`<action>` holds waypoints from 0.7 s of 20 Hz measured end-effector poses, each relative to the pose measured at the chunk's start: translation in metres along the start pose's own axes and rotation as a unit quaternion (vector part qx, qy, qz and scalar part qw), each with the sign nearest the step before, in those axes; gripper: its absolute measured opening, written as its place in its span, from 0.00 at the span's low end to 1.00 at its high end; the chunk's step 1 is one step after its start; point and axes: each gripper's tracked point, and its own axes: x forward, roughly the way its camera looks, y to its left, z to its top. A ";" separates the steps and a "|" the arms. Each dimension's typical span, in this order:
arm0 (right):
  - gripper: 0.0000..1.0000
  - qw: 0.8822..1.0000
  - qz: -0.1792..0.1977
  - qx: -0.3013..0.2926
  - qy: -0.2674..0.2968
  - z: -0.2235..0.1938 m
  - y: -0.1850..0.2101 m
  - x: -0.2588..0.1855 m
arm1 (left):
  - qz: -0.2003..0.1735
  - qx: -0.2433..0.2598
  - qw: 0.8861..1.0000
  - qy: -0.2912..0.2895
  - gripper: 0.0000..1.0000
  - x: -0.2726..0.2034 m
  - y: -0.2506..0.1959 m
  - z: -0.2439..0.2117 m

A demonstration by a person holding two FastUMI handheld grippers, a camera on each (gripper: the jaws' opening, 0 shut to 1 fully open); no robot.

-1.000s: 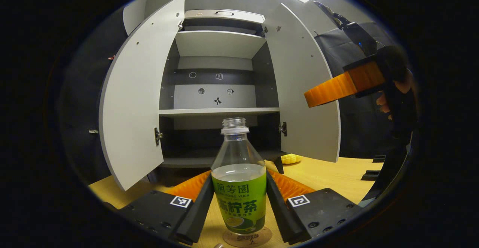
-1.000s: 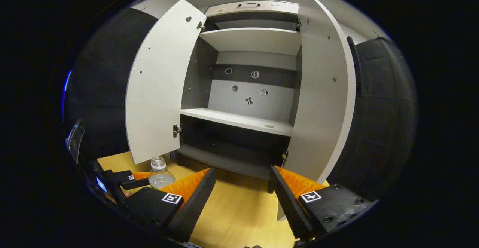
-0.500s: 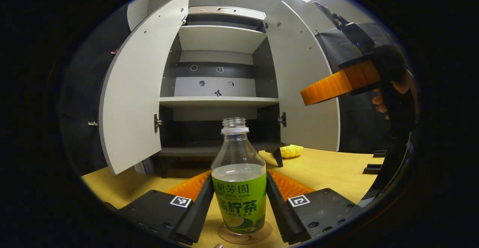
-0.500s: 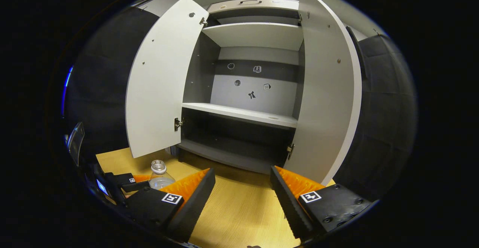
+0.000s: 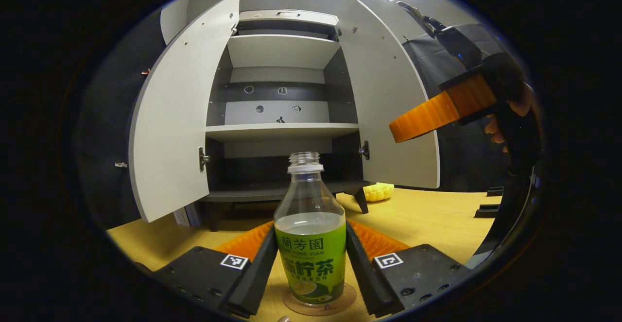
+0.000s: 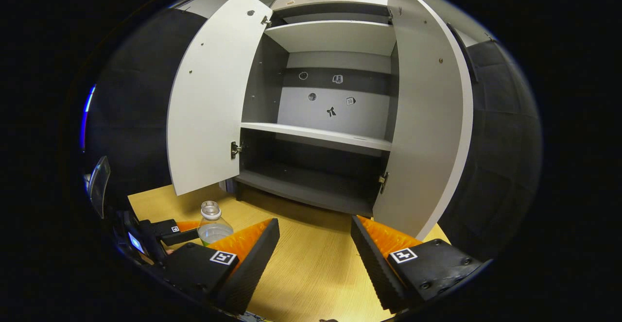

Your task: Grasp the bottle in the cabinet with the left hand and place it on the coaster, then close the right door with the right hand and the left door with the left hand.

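A clear bottle [image 5: 310, 244] with a green label and no cap stands upright on a round brown coaster [image 5: 335, 306] on the wooden table. My left gripper [image 5: 310, 268] is shut on the bottle, one finger pressed to each side of the label. The grey cabinet stands behind with its left door [image 5: 175, 118] and right door [image 5: 388, 108] both swung open. In the right gripper view, my right gripper [image 6: 315, 254] is open and holds nothing, low over the table near the right door [image 6: 427, 127]. The bottle [image 6: 212, 222] and left gripper [image 6: 170, 232] show at its lower left.
The cabinet's shelf [image 5: 282, 130] and bottom compartment are bare. A yellow corn cob [image 5: 378, 192] lies on the table [image 5: 437, 220] by the cabinet's right foot. Small black blocks [image 5: 486, 210] sit at the table's far right. The right gripper [image 5: 437, 110], in a hand, hovers at the right.
The cabinet has shifted upward in both views and more table shows beneath it. The bottle has stayed in the left gripper over the coaster. The right gripper stays open.
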 end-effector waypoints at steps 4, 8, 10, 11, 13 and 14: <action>0.98 1.000 -0.003 0.002 -0.001 0.003 -0.004 -0.001 | 0.002 -0.010 1.000 0.003 0.81 0.001 0.001 -0.002; 0.98 1.000 -0.002 0.004 0.003 0.002 -0.004 0.000 | 0.001 -0.008 1.000 0.003 0.88 0.001 -0.001 0.000; 0.98 1.000 0.000 0.002 0.004 0.001 -0.003 0.001 | 0.000 -0.003 1.000 0.005 0.94 0.004 -0.002 0.001; 0.98 1.000 0.002 0.001 0.005 0.001 -0.002 0.001 | 0.002 0.001 1.000 0.006 0.94 0.006 -0.001 0.002; 0.98 1.000 0.004 0.000 0.005 0.003 -0.003 0.002 | 0.008 0.000 1.000 0.001 0.94 0.007 0.001 0.006; 0.98 1.000 0.004 -0.001 0.004 0.005 -0.004 0.002 | 0.010 -0.001 1.000 -0.003 0.94 0.008 0.003 0.010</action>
